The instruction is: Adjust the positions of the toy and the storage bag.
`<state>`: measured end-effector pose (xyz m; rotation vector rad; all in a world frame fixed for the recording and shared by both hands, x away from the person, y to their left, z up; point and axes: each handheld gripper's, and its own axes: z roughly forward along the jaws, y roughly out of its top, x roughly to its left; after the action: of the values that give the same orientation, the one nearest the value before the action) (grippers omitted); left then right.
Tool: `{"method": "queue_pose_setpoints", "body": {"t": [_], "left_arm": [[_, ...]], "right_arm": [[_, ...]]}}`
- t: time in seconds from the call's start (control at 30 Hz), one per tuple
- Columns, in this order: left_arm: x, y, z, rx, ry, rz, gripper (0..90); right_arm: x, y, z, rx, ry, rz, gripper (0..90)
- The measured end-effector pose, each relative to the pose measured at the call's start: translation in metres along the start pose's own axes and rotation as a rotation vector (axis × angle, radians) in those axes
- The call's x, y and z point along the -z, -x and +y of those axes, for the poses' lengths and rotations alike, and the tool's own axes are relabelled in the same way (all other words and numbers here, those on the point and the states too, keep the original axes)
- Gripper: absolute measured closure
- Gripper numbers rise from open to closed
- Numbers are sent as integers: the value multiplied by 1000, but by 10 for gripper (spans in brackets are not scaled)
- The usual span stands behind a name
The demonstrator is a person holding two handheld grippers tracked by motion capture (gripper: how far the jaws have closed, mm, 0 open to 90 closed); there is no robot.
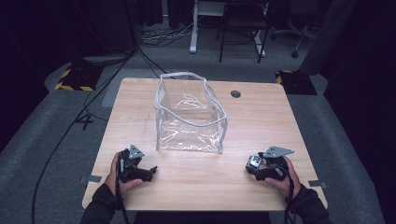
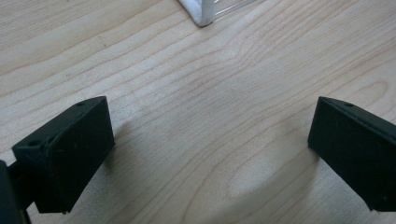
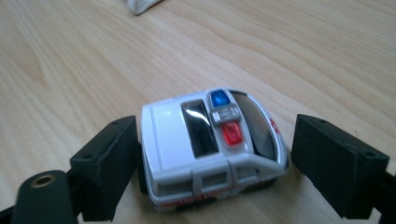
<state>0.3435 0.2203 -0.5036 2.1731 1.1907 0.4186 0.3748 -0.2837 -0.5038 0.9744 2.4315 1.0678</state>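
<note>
floor [image 1: 28, 154]: grey carpet | table [image 1: 261, 116]: light wood | chair [image 1: 243, 28]: dark, behind | room: dim

**Wood, clear plastic and matt black**

The table [image 1: 261, 116] is pale wood-grain, smooth with a soft sheen. At its middle, the bag [image 1: 191, 114] is clear glossy plastic, creased and glinting, edged in white cloth-like trim. Near right, the toy ambulance [image 3: 212, 147] is shiny white plastic with glossy dark windows and translucent red and blue lights. The black jaws on both grippers look matt, slightly grainy.
</note>
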Motion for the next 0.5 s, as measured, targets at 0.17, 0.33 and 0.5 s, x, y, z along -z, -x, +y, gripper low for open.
{"method": "queue_pose_setpoints", "body": {"t": [0.17,0.33,0.5], "left_arm": [[0,0,0,-2,1,0,5],[0,0,0,-2,1,1,5],[0,0,0,0,0,0,5]], "right_arm": [[-2,4,2,9,2,12,179],[-5,10,5,4,4,20,199],[-7,17,8,-9,2,9,205]]}}
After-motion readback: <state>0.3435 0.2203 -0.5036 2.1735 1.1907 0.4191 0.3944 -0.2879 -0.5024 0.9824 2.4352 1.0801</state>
